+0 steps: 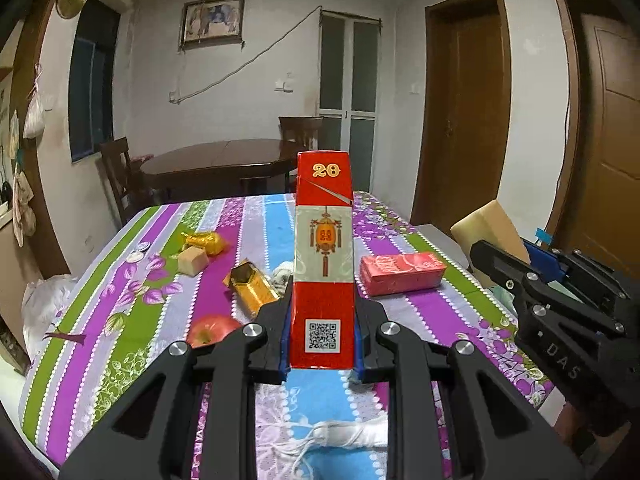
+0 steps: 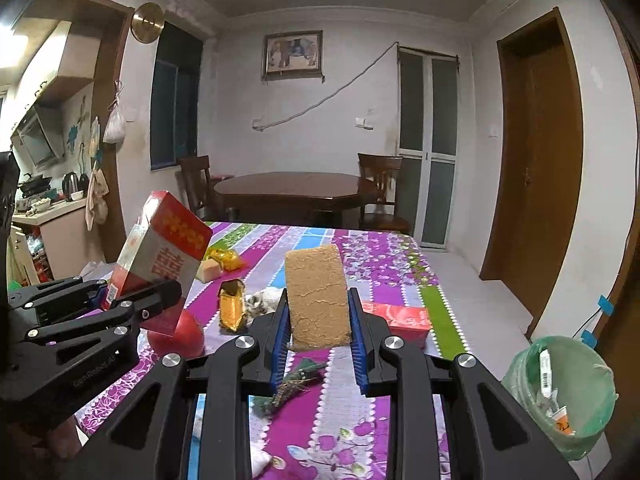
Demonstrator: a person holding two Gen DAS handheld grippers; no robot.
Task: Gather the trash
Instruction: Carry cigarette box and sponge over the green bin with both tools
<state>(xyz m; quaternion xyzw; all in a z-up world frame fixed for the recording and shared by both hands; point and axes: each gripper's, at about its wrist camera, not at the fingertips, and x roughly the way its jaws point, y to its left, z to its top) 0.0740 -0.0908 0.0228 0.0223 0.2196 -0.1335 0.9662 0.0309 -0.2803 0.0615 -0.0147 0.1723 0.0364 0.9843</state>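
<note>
Left gripper clenched on a red box, pads pressed on its lower sides only; right gripper clenched on a tan sponge block; both items held clear above the striped tablecloth.

Position: seen from the right wrist, the red box hangs at 9 o'clock and the green-lined trash bin stands on the floor at 4 o'clock, off the table's edge and well apart from both loads.

Risk, as judged: the box is gripped near its base, so most of its length stands unsupported; a quick swing toward the bin could pivot it between the pads or let it slip; a hard squeeze could crush the thin card. The sponge is soft and may work loose. The two grippers are near each other; a crossing path to the bin could knock them together. A release short of the rim would drop litter on the floor.

Orientation: the box's long axis runs roughly upright, top tilted away from the left camera; numbered end uppermost, coded end between the pads.
</note>
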